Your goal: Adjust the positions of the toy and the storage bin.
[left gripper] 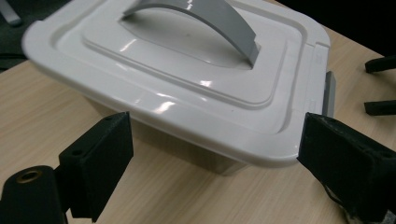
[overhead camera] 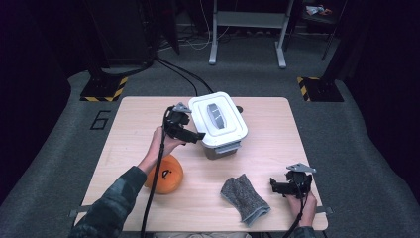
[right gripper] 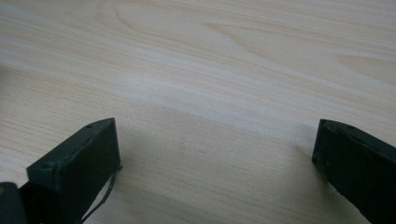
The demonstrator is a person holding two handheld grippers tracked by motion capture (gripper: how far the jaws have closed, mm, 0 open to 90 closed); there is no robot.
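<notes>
Pale wood desk [overhead camera: 277, 129] carries a white lidded box [overhead camera: 218, 124] near its far edge, middle. Left gripper [overhead camera: 190, 135] hovers at the box's left side, jaws spread wide, the lid's near corner between them, untouched. Box contents are hidden. Right gripper [overhead camera: 277, 186], jaws spread over bare wood near the front right corner, holds nothing.

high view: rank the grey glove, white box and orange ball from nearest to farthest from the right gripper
Measured from the right gripper, at the table's near right:
1. Grey glove, just to its left, near the front edge.
2. White box, farther back at the table's middle, by the left gripper.
3. Orange ball, across the table at the near left.
</notes>
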